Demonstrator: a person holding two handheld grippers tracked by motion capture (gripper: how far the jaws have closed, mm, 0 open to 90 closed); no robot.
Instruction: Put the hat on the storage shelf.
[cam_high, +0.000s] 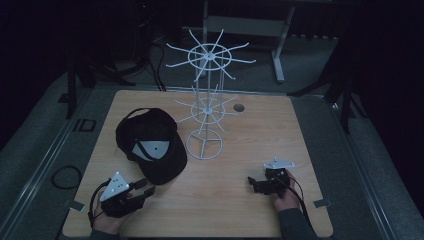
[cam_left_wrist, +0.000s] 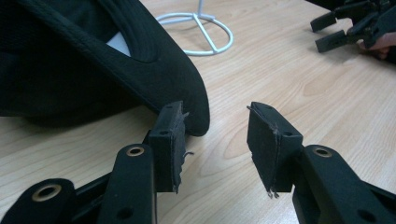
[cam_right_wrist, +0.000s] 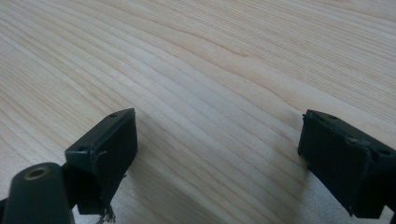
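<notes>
On the tabletop (cam_high: 240, 150), near the white rack (cam_high: 207, 100), lies the black cap (cam_high: 150, 142), and the left claw (cam_left_wrist: 215, 135), spread, nears its brim to pinch next, while the right claw (cam_right_wrist: 217, 154) waits spread.

- A black cap (cam_high: 150, 145) with a pale grey-white patch inside its crown.
- A white wire rack (cam_high: 206, 100), its ring base also white.
- A counter (cam_high: 240, 165) of light wood, streaked with tan grain.
- Black left tongs (cam_high: 142, 186) under a grey three-cornered plate.
- Black right tongs (cam_high: 254, 183) with a matching grey plate.
- Dark grey floor around the counter.
</notes>
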